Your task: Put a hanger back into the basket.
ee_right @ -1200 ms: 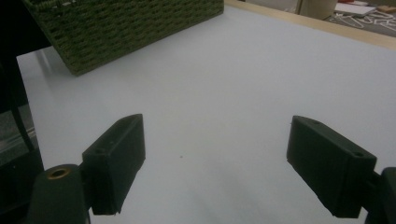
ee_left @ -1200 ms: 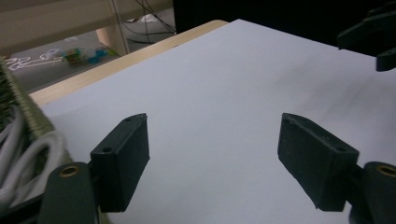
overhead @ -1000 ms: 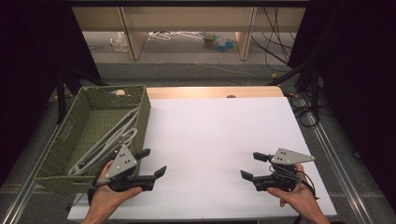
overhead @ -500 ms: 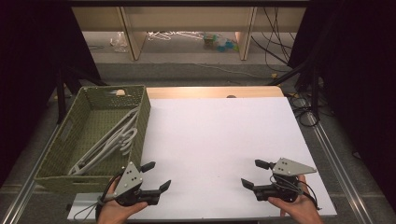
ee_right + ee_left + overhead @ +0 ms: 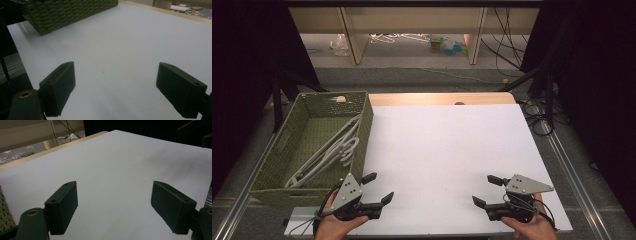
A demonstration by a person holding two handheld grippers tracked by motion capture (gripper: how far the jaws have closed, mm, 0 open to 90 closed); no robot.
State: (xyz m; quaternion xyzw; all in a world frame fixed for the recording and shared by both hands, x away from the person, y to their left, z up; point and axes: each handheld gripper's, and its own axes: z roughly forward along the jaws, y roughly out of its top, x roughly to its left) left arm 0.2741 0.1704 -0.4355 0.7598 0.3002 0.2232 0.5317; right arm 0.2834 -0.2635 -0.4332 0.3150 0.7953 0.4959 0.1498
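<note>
Left claw (image 5: 378, 187) sits low over the near edge of the tabletop (image 5: 447, 150), just off the basket's (image 5: 267, 172) near right corner. Jaws spread wide, nothing between them; the left claw view confirms it, only bare white sheet in the gap. A hand (image 5: 337, 225) grips it from below, cable trailing toward the basket side.

Right claw (image 5: 486, 191) is well apart from the basket, across the tabletop at the near right corner. Jaws also wide apart, empty. Its grey plate tilts up toward the right. Right hand (image 5: 527, 227) holds it at the table edge. Both claws point inward, roughly at each other.

Basket: green woven, rectangular, standing along the tabletop's left side, partly overhanging it. Inside lie white hangers (image 5: 329, 152), stacked loosely, leaning against the basket's right wall, hooks toward the far end. Neither claw touches them.

The right claw view shows the basket's (image 5: 70, 12) woven wall across the white sheet, far beyond its open jaws.
</note>
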